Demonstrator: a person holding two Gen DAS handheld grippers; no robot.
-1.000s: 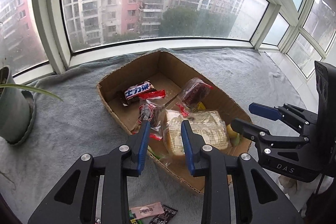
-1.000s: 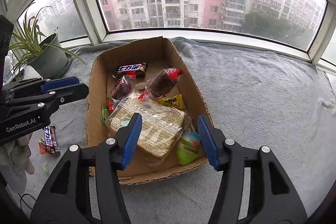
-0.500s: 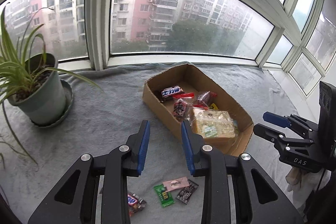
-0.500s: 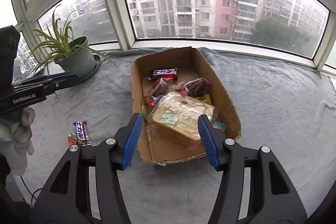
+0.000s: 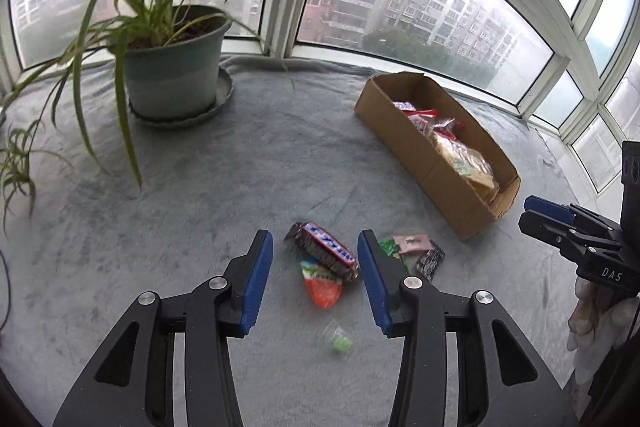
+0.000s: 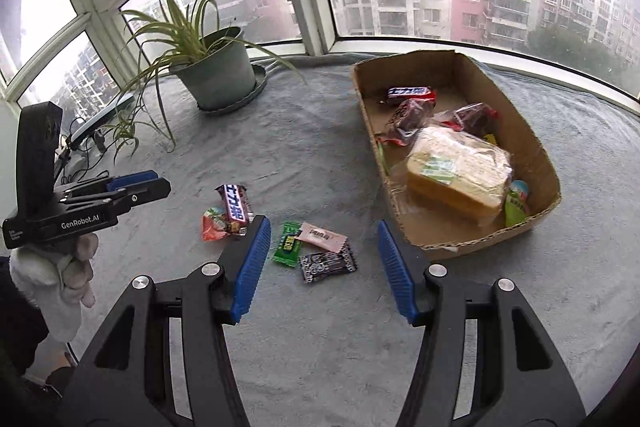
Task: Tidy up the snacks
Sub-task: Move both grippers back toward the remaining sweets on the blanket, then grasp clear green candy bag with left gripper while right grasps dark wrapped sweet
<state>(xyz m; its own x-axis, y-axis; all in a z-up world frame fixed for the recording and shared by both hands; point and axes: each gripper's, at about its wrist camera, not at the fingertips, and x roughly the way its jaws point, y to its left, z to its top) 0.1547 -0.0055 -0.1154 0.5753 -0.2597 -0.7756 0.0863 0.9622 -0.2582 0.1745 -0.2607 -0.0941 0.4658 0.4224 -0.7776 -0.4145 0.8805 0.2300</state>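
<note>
A cardboard box (image 6: 532, 131) holds a wrapped bread loaf (image 6: 460, 171), a chocolate bar and other snacks; it also shows in the left wrist view (image 5: 424, 151). Loose on the grey cloth lie a Snickers bar (image 5: 324, 251) over an orange packet (image 5: 322, 287), a green packet (image 6: 289, 243), a pink packet (image 6: 323, 235) and a black packet (image 6: 328, 263). My left gripper (image 5: 316, 259) is open and empty, its jaws either side of the Snickers bar. My right gripper (image 6: 323, 247) is open and empty above the small packets.
A potted spider plant (image 5: 172, 67) on a saucer stands at the back left, its leaves hanging over the cloth. A small green candy in clear wrap (image 5: 340, 343) lies near the front. Windows ring the sill behind.
Both grippers have pulled back from the box and swung left toward the loose snacks. The left gripper's jaws have opened wider.
</note>
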